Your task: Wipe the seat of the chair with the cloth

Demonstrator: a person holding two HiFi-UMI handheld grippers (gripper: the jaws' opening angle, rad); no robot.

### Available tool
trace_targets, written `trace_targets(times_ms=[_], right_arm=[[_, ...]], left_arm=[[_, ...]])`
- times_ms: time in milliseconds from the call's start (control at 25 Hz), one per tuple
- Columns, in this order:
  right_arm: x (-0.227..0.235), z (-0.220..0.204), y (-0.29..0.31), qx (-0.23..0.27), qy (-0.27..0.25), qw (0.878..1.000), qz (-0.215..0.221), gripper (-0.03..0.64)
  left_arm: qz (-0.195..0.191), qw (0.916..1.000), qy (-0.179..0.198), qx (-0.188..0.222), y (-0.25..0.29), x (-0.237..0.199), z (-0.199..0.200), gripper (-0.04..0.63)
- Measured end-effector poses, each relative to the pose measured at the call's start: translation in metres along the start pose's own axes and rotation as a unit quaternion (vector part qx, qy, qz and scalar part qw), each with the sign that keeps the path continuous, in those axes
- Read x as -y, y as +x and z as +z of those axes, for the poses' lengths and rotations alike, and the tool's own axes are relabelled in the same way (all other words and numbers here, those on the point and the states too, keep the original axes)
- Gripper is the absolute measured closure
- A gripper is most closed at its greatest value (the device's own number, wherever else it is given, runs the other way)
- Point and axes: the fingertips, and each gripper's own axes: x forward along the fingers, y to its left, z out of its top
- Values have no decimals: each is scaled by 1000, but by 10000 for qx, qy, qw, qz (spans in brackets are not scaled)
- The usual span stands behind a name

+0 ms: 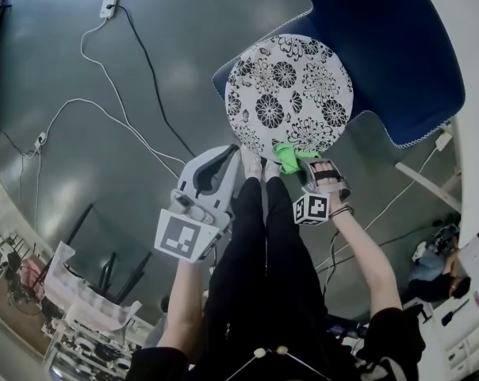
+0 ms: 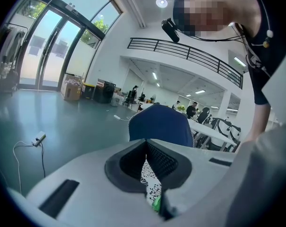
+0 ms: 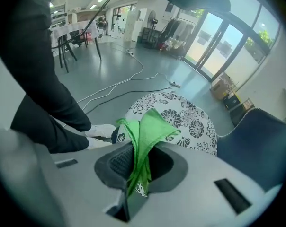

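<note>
Over the seat's (image 1: 291, 94) near edge, right gripper (image 3: 138, 167) pinches the cloth (image 3: 150, 126), partly hidden; left gripper (image 2: 145, 160) closed, empty.

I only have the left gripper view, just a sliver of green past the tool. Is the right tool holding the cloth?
Observer: Yes. In the right gripper view the right tool is shut on the green cloth, with folds sticking up past its jaws.
Operator: Where is that over the chair?
Observer: The head view puts the cloth at the near rim of the round floral seat, close to the person's shoes.
Operator: And my left tool?
Observer: The left tool sits just off the seat's near-left rim, beside the shoes.
</note>
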Motion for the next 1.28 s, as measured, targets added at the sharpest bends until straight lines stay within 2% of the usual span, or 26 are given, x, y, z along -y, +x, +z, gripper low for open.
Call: trace_targets(times_ms=[120,240,360,560,680,840,920,960,1080,1280], right_arm=[[33,13,-11,246,871,9956,-257,563],[88,26,-31,605,2072,9742,-660,564],[148,45,-64,1214,3134,9362,-1028,563],[238,67,-149,2174,4389,8536,-1774,565],[277,73,-211,2593,4781,8091,-2225,565],[308,85,-299,3133,5136,7556,-2589,565],[316,91,-341,3345,5223,7343,-2760,566],[318,94,-361,3402,5232,7278,-2843,566],[320,103,-414,3465,5209,7184,-3041,566],[326,125,-485,3749,5159,6992,-3232,568]], left_arm=[[47,10000,19,-15,2,-4,5,589],[40,9999,140,83,8,-6,17,589],[11,9992,366,184,12,-5,35,589],[119,9958,858,303,14,1,83,589],[289,9925,1119,390,9,11,123,589],[376,9859,1515,594,-7,36,181,589],[397,9833,1620,731,-19,49,210,589],[412,9823,1646,793,-25,56,224,589],[456,9797,1701,964,-45,76,264,589],[355,9705,1920,1415,-73,108,321,589]])
